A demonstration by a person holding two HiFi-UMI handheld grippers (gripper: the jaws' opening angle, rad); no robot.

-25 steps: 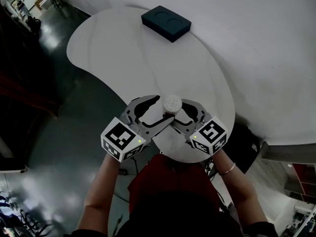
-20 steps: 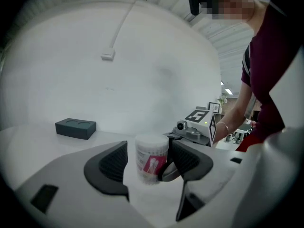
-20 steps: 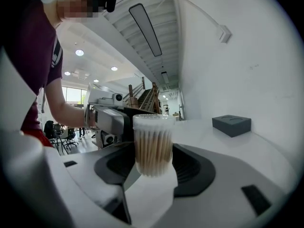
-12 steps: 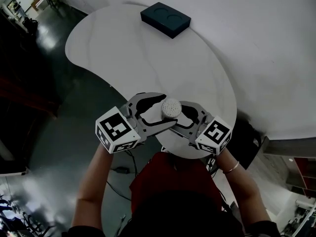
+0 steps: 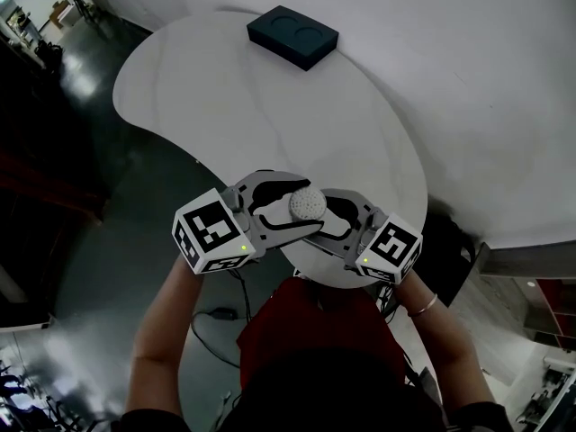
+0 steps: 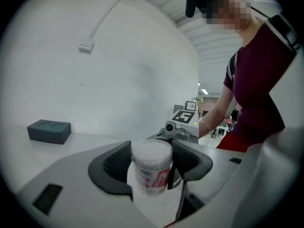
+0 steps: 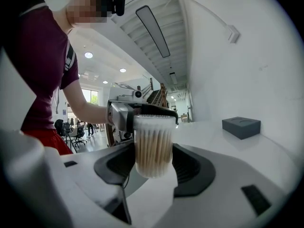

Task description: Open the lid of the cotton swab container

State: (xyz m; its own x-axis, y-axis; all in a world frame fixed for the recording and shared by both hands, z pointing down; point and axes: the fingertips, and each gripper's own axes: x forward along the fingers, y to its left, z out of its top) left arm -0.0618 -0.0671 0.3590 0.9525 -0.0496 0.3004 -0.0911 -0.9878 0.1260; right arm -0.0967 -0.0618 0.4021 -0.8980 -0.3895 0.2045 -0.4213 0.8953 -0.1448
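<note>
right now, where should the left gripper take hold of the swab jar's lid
Pinch the lid across its round rim, coming in level from the left: the jar stands upright and the right gripper holds its body from the other side.

White kidney-shaped table [image 5: 270,106] set against a white wall [image 5: 468,79] at right, with dark glossy floor [image 5: 117,205] at left. A dark block [image 5: 292,36] with two round recesses lies at the table's far end. Strip light [image 7: 153,30] overhead.
</note>
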